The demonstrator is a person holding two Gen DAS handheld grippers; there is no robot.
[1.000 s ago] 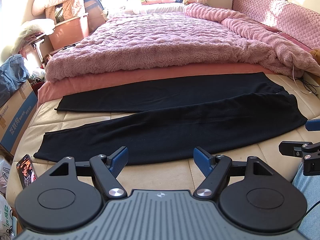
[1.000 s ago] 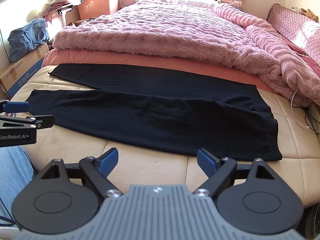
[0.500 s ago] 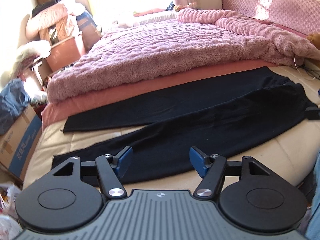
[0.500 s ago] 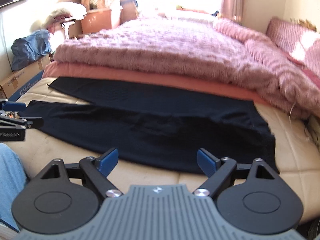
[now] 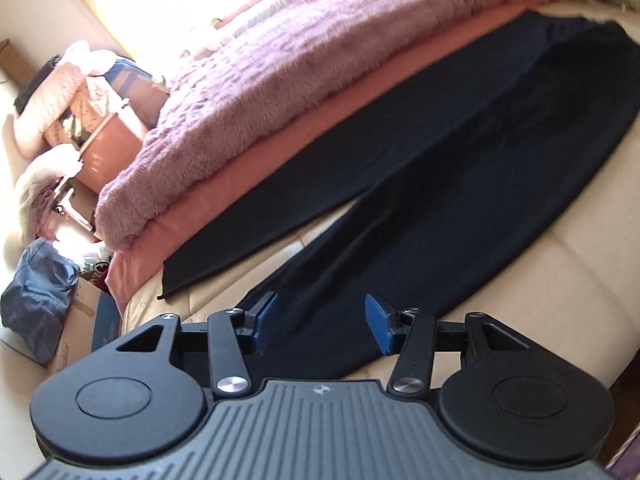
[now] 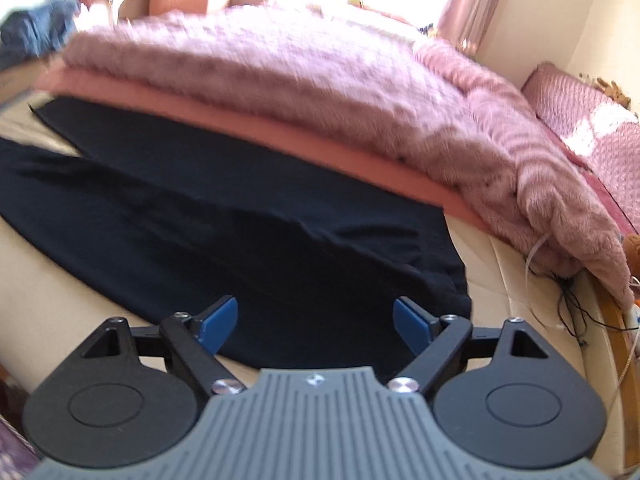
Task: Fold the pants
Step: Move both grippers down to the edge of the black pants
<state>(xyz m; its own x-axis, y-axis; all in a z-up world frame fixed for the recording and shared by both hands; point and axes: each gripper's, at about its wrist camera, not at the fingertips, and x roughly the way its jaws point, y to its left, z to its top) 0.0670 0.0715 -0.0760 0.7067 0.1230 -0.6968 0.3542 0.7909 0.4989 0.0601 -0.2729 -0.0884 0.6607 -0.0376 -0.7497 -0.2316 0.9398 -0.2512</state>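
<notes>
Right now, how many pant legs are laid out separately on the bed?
2. The far leg lies along the pink sheet; the near leg lies toward the mattress edge, its cuff end at the open left gripper. They join at the waist by the open right gripper.

One pair of black pants lies spread on one bed, its two legs splayed apart toward the foot end. Two sets of tongs are in view, the left tongs and the right tongs, each with two blue-padded fingers set wide apart above the cloth. One fluffy pink blanket covers the far side of the bed, over one salmon sheet. Beside the bed stand one cardboard box, one blue bag and one terracotta-coloured storage bin. One quilted pink headboard runs along the wall; the items heaped past the bin are too blurred to count.
</notes>
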